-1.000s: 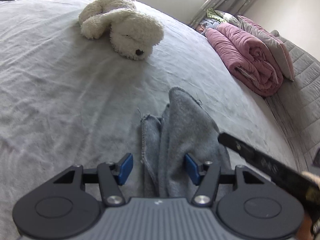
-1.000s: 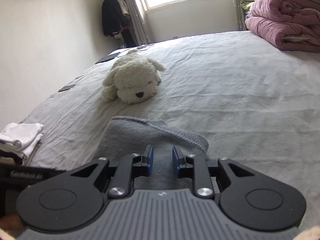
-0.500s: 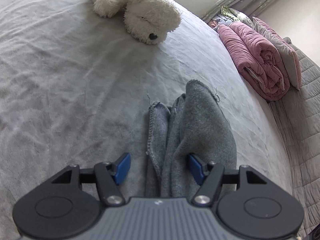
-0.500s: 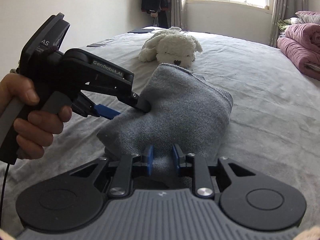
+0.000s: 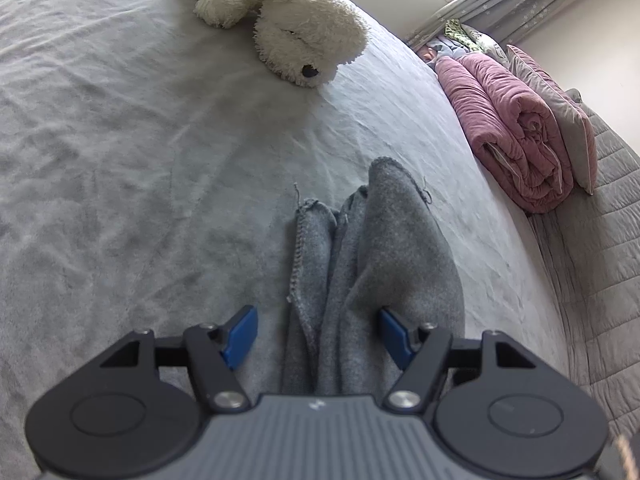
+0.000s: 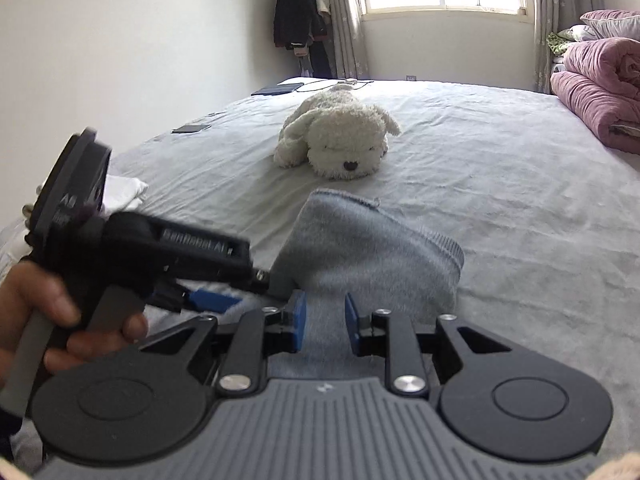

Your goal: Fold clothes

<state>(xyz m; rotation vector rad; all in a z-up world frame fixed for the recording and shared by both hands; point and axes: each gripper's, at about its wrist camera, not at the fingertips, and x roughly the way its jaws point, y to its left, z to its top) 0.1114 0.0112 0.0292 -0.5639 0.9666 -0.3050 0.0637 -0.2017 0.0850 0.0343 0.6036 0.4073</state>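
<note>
Two grippers meet at the grey sweater (image 5: 372, 276) on the bed (image 5: 120, 152). The left gripper (image 5: 318, 336) is wide open around its folds. The right gripper (image 6: 325, 322) pinches the sweater, with a plush dog (image 6: 340, 140) at 12 o'clock.

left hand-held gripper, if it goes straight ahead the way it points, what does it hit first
The left hand-held gripper is open around the bunched gray knit garment, so it would push into that cloth first. Beyond it lies bare gray bedsheet; the plush dog seems farther off, though depth is unclear.
</note>
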